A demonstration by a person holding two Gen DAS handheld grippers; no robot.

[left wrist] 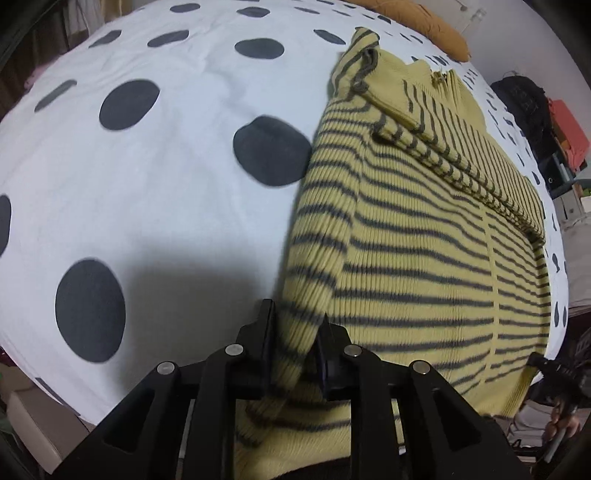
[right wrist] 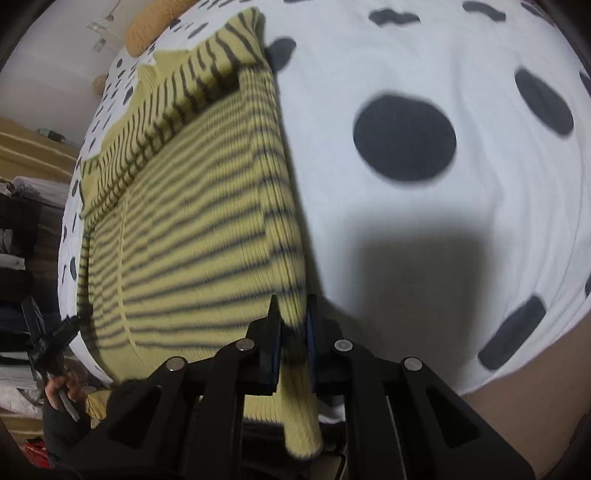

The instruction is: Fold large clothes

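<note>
A yellow sweater with dark stripes [left wrist: 424, 229] lies on a bed with a white, black-dotted sheet [left wrist: 147, 184]; both sleeves are folded across its body. My left gripper [left wrist: 295, 332] is shut on the sweater's near left hem corner. My right gripper [right wrist: 293, 321] is shut on the near right hem corner of the sweater [right wrist: 192, 229]. Both corners are lifted slightly off the sheet [right wrist: 443, 221]. The other gripper shows small at each view's edge, as the right gripper [left wrist: 554, 373] and the left gripper [right wrist: 51, 343].
An orange-brown pillow [left wrist: 417, 26] lies at the far end of the bed, also in the right wrist view [right wrist: 155, 22]. A black bag [left wrist: 524, 103] and red boxes [left wrist: 565, 125] stand at one side; stacked clothes [right wrist: 22, 229] stand at the other.
</note>
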